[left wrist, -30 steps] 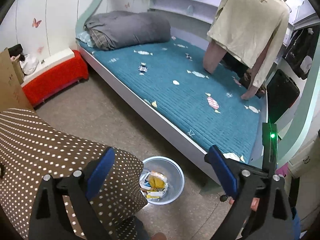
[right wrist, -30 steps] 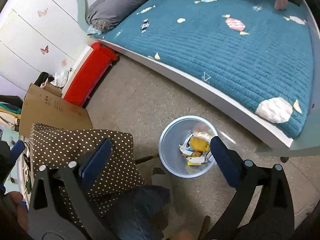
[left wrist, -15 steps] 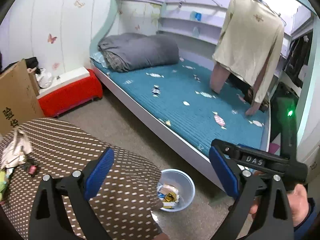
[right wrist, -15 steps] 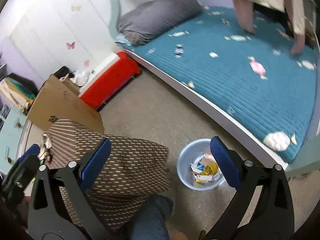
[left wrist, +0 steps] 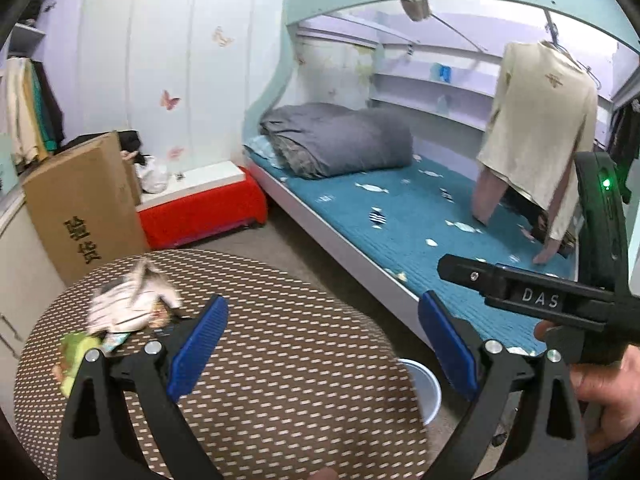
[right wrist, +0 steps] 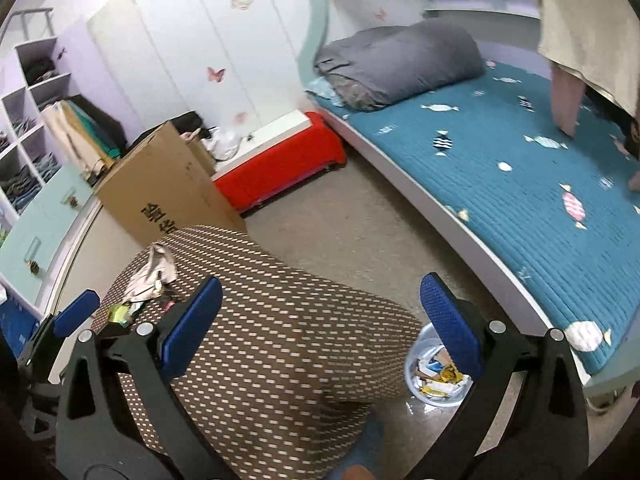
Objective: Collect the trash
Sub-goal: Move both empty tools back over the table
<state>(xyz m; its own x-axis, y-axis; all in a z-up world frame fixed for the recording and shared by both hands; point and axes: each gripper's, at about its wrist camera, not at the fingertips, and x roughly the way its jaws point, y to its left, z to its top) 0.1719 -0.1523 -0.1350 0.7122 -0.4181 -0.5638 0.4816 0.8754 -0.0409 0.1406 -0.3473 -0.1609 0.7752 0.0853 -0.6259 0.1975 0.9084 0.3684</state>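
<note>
Left gripper [left wrist: 320, 334] jaws wide, nothing between the blue pads, hovering over the dotted brown stool [left wrist: 256, 380]. Trash pile [left wrist: 128, 308] sits on the stool at 10 o'clock from that gripper: crumpled whitish paper with a green wrapper [left wrist: 74, 354] just beside it at 7 o'clock. Cardboard box [left wrist: 84, 208] stands beyond the stool at 11 o'clock, red bench [left wrist: 200, 210] near it. Bin [left wrist: 426, 390] on the floor at 4 o'clock of the stool, mostly hidden by the stool edge in the left view; right view shows wrappers inside it. Bed [left wrist: 420, 220] runs along the right with a grey blanket [left wrist: 340, 144] at its head. Right gripper [right wrist: 320, 320] jaws wide too, holding nothing, over the stool with the bin at its 4 o'clock.
</note>
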